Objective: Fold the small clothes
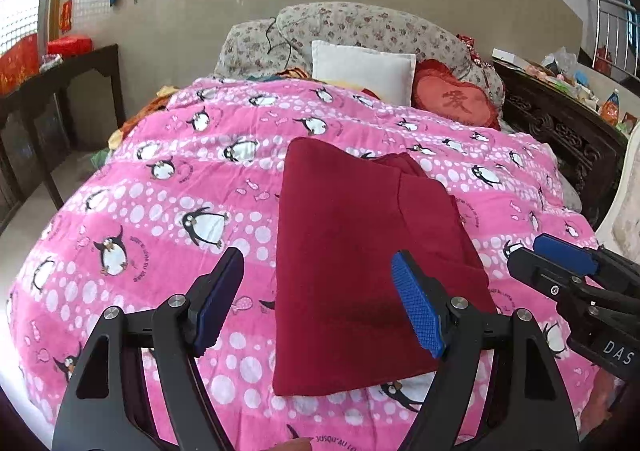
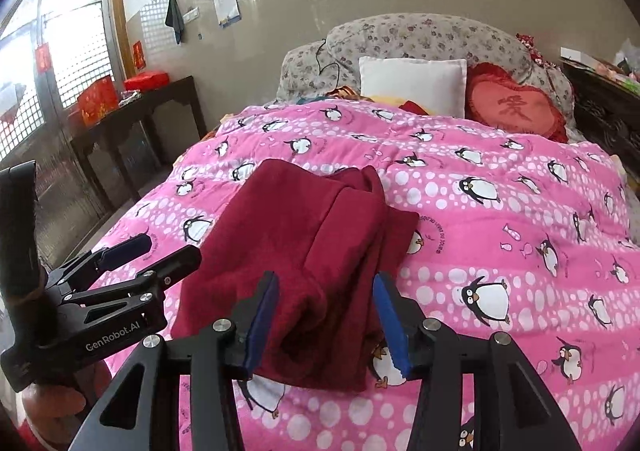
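Overhead, both jaws agape, empty

Dark red garment (image 1: 360,251), soft fleecy fabric, folded to long rough rectangle, lying flat on pink penguin quilt (image 1: 160,191), mid-bed. Left edge straight, clean fold. Right side: layers overlap, stepped seam, bit uneven. Far end rumpled, small bunch. Near end w/ loose open layers.
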The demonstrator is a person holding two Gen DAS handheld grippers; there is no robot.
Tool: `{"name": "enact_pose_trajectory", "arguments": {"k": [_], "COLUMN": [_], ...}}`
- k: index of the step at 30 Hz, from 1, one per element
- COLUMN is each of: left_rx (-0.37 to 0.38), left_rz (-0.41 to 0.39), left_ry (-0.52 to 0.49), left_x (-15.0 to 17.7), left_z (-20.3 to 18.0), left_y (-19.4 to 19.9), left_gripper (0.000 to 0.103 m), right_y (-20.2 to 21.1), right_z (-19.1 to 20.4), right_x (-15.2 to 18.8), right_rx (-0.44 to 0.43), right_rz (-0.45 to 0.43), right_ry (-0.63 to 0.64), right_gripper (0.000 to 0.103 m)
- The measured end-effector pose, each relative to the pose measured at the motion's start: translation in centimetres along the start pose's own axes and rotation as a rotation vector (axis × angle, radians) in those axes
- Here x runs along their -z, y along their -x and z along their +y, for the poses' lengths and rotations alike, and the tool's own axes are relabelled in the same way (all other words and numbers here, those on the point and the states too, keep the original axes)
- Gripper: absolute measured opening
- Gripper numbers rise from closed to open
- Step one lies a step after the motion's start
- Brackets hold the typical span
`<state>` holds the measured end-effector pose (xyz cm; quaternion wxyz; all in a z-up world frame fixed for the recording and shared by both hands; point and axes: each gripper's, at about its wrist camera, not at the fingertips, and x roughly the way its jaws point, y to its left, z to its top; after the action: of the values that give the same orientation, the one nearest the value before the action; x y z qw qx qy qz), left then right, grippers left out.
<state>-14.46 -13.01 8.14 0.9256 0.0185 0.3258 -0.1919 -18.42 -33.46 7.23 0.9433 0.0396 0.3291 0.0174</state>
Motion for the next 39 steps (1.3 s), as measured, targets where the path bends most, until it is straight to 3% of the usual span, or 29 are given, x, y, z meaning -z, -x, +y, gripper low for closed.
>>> {"name": "enact_pose_trajectory", "arguments": {"k": [39], "left_rx": [-0.036], "left_rz": [-0.026], "left_ry": [-0.043], "left_x": [0.4], "left_z": [-0.8], "left_y": [0.5], "left_gripper": [0.077], "right_y": [-0.7], "right_z": [1.1], "right_x": [0.1], "right_rx": [-0.03], "right_rz": [0.012], "right_ry": [0.0], "right_gripper": [0.048]}}
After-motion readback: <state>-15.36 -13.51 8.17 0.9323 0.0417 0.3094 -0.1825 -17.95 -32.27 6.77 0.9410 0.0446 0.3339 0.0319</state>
